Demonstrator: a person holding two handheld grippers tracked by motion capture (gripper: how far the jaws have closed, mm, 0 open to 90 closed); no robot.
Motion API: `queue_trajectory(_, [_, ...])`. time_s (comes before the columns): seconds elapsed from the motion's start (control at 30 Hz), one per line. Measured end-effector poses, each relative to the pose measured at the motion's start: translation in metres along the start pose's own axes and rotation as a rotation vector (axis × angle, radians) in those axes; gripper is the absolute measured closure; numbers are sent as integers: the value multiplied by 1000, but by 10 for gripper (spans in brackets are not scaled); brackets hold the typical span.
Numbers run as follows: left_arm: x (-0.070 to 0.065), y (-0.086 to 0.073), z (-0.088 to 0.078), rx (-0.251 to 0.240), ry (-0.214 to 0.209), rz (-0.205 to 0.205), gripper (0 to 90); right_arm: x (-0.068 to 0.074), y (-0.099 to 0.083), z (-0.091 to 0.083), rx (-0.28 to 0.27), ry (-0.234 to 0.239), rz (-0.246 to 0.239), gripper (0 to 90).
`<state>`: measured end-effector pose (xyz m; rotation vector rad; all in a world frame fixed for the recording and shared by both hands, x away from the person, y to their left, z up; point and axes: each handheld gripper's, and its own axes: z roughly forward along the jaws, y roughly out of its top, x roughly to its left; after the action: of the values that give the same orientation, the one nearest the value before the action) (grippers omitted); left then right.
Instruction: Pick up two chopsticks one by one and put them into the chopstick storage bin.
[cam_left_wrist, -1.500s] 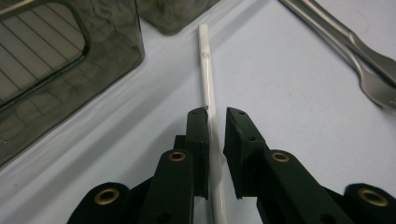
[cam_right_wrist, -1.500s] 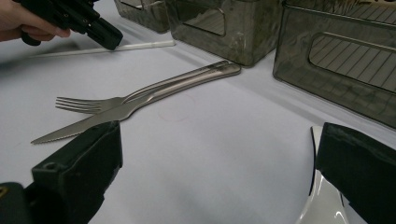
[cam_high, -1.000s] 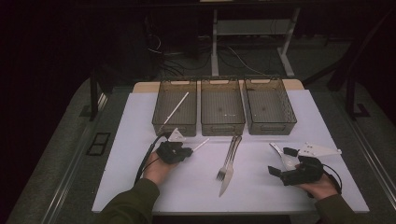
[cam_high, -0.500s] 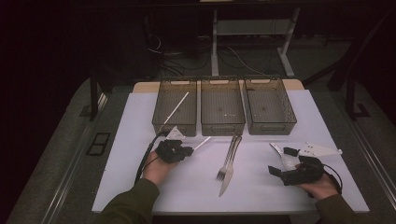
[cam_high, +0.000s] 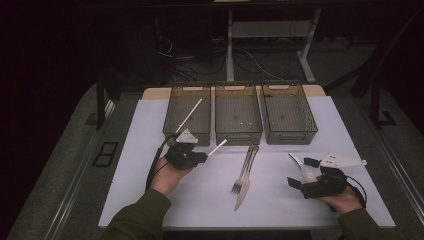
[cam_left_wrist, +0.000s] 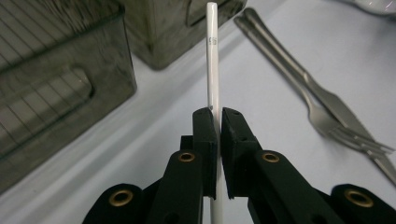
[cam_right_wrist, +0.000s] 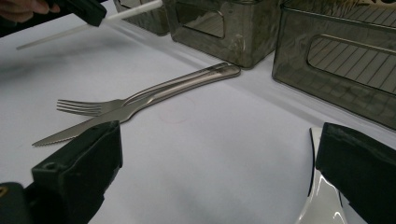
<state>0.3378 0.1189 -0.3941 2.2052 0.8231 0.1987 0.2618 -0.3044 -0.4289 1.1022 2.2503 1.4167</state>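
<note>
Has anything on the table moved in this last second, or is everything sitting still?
Almost nothing changed. The left gripper stays shut on the thin white stick, in about the same place near the left dark mesh bin. The right gripper stays open, and the steel fork and knife lie as before.

Setting: a laboratory or test workspace. A white-topped table (cam_high: 150, 150) stands in a dark room. Loose cables (cam_high: 255, 57) and a metal stand frame (cam_high: 231, 40) occupy the floor behind it.

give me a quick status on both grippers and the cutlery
Left gripper shut on white stick. Right gripper open over white spoon. Fork and knife lie mid-table.
</note>
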Motion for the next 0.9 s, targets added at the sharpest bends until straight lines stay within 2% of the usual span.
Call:
queue_trajectory(0.2, [4,26,-14,-16,-9,1,840,0,0,0,-7,3,5,7])
queue_trajectory(0.43, [22,49,-21,-38,-2,-25,840,-1,0,-1,-9,6,4,6])
queue_trajectory(0.63, [38,70,-21,-25,26,-22,840,-1,0,-1,-14,6,8,6])
queue_trajectory(0.67, [40,74,-21,-31,28,-30,840,-1,0,-1,-14,6,9,7])
queue_trajectory(0.9, [58,103,-16,-38,65,-15,840,-2,0,-2,-20,5,19,7])
